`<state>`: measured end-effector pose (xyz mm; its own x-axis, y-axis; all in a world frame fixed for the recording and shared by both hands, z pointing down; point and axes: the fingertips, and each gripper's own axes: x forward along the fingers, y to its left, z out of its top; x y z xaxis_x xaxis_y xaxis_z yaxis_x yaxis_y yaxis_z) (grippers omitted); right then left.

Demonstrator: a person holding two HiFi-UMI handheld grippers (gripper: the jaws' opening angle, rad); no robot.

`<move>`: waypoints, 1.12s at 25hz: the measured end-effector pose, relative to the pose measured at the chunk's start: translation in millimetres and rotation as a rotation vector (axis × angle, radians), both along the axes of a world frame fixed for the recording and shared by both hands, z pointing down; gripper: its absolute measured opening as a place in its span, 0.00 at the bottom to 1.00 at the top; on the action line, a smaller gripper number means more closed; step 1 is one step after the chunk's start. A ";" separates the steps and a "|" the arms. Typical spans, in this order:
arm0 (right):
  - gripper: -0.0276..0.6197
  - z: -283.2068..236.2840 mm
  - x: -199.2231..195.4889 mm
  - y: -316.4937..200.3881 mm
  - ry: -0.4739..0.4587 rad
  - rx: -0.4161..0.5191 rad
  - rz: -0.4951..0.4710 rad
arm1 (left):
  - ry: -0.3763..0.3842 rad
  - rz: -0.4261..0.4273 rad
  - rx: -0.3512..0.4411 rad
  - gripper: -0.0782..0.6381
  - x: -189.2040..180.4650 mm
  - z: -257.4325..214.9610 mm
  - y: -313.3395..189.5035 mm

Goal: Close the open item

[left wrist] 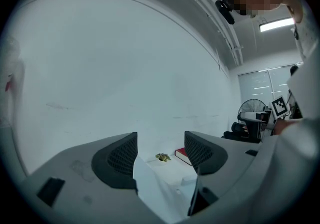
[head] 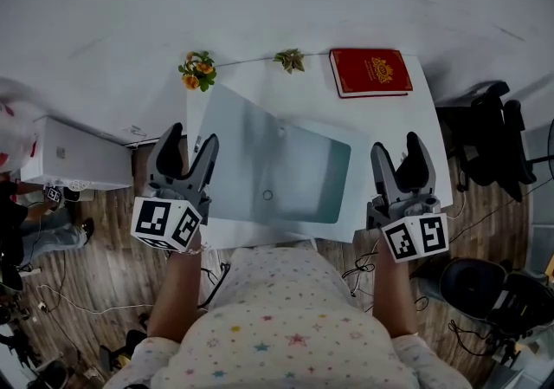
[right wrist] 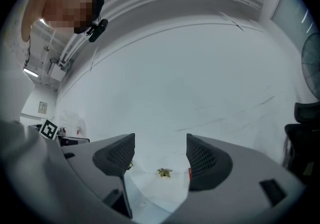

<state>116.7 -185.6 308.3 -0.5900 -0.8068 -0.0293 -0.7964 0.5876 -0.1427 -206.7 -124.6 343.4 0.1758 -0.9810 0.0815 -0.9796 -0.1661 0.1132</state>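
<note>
A grey laptop stands open on the white table; in the head view its lid slants up toward me. My left gripper hovers at the laptop's left edge, jaws open and empty. My right gripper is held at the laptop's right side, also open and empty. In the left gripper view the laptop shows low between the open jaws of the left gripper. In the right gripper view the right gripper is likewise open, with the laptop's pale panel below it.
A red book lies at the table's far right. Orange flowers and a small plant sit along the far edge by the wall. A black office chair stands right of the table, a white box left.
</note>
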 end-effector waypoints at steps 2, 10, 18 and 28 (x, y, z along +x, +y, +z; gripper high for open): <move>0.51 -0.8 -2.6 1.2 0.004 0.003 -0.001 | 0.001 0.005 -0.008 0.49 -2.1 3.2 -0.9; 0.51 12.6 -0.5 3.8 0.025 -0.006 0.014 | 0.003 0.036 -0.048 0.49 -1.9 21.4 -0.1; 0.51 37.1 3.5 7.2 0.054 -0.055 0.031 | 0.016 0.064 -0.107 0.49 -1.2 37.3 7.5; 0.52 97.7 11.0 10.9 0.124 -0.181 0.055 | 0.035 0.074 -0.183 0.49 -5.6 56.3 25.0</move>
<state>127.7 -174.7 406.1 -0.5353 -0.8232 0.1889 -0.8444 0.5168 -0.1408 -212.2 -99.6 399.7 0.2532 -0.9345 0.2500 -0.9603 -0.2114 0.1822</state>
